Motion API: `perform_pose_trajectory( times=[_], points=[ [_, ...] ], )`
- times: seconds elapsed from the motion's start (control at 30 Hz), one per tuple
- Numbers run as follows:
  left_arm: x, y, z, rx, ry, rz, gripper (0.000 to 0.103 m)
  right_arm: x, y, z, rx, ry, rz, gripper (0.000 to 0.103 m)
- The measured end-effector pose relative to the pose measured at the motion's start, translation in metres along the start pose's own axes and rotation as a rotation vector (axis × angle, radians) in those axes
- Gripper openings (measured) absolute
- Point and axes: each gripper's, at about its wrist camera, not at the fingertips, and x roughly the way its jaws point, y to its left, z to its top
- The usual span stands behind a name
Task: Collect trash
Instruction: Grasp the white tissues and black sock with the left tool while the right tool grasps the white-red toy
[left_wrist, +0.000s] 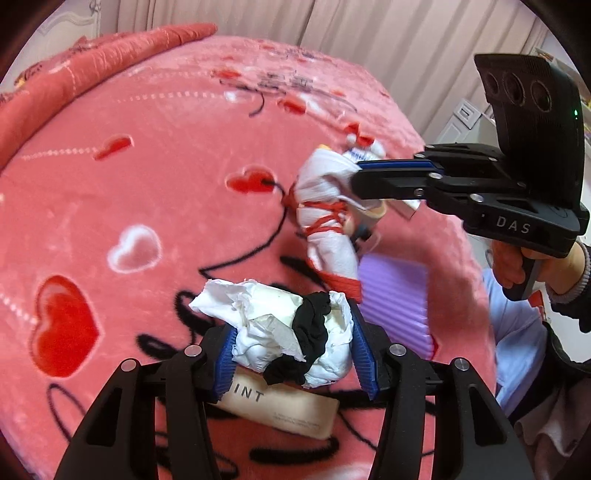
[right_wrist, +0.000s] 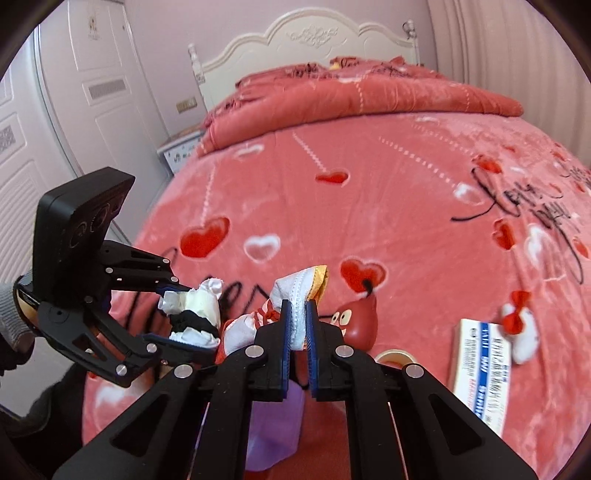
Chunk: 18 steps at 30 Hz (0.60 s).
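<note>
The left hand-held gripper (left_wrist: 291, 350) pinches a crumpled wad (left_wrist: 280, 325) of white tissue with a black strip of cloth wound through it, the blue pads (left_wrist: 364, 354) pressing on both of its sides – the wad is held above the pink bed (left_wrist: 147, 206), clear of the blanket. Below it on the blanket lies a cream tube (left_wrist: 284, 410) with dark lettering. The right hand-held gripper (right_wrist: 300, 332) has its jaws drawn close together on a white cloth bundle (right_wrist: 299, 291) tied with red string, nipping its thin upper part between the pads; in the left view the bundle (left_wrist: 328, 218) hangs down from those fingers, just beyond the wad and apart from it. A purple ribbed bag (left_wrist: 395, 295) sits under the bundle near the bed's edge. In the right view a dark red toy (right_wrist: 360, 319) with eyes, a tape roll (right_wrist: 395, 355) and a white-and-blue box (right_wrist: 484, 369) lie on the blanket – the box to the right, well apart from the bundle. A hand (left_wrist: 517, 266) in a grey cuff grips the right handle.
</note>
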Motion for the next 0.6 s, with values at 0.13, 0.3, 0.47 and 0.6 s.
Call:
perform_pose_trajectory(
  times=[0.13,0.3,0.47,0.6],
  points=[
    [-0.026,-0.016,-0.001,0.027,-0.029,0.019,0.054,-0.035,0.012,0.0,0.003,-0.04,0.004,0.008],
    [-0.052,-0.047,-0.011,0.056,-0.048,0.026,0.054,-0.074,0.031,-0.016,0.021,-0.067,0.024,0.008],
    [-0.066,-0.081,-0.029,0.086,-0.049,0.031,0.054,-0.108,0.054,-0.044,0.033,-0.079,0.037,0.008],
    [-0.071,-0.105,-0.049,0.088,-0.043,0.02,0.054,-0.133,0.068,-0.071,0.059,-0.084,0.037,0.008]
  ],
)
